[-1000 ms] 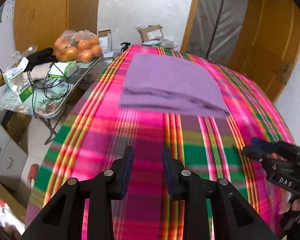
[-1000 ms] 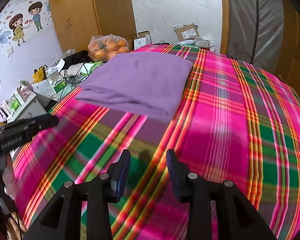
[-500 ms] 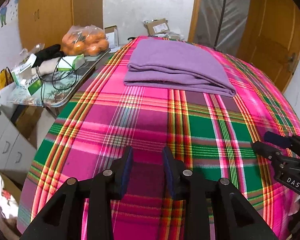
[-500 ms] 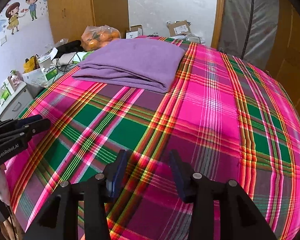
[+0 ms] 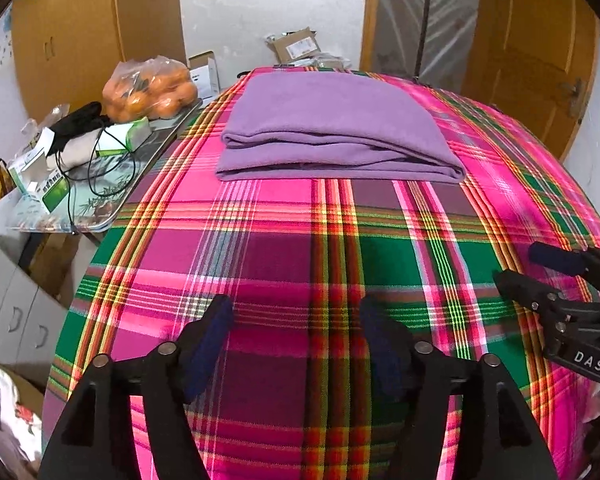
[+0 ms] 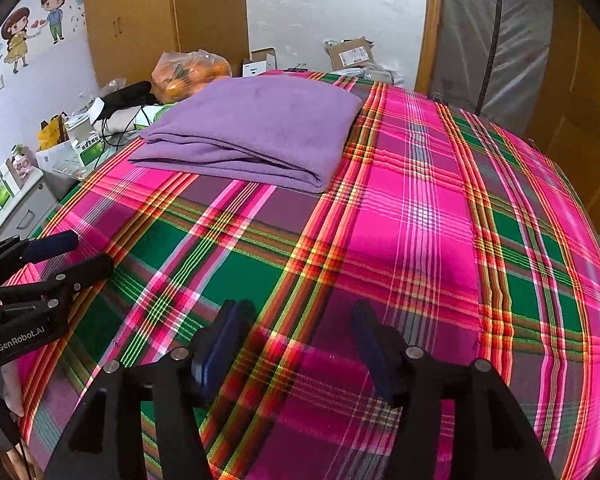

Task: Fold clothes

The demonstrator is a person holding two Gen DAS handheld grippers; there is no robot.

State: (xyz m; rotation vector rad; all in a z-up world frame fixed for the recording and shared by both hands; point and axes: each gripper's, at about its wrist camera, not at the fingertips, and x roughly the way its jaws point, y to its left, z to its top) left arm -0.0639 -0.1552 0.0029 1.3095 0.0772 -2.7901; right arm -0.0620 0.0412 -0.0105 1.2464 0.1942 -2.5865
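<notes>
Purple cloth sits folded at the far side of the plaid cover, well apart from both grippers. Risk as I see it: reaching in again could snag a loose layer and undo the fold. My left gripper and right gripper jaws are opening, spread wide, nothing between them.

folded purple garment, plaid cloth

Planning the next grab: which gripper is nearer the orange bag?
Left. The left gripper is on the orange bag's side; the right gripper is farther across the bed.
</notes>
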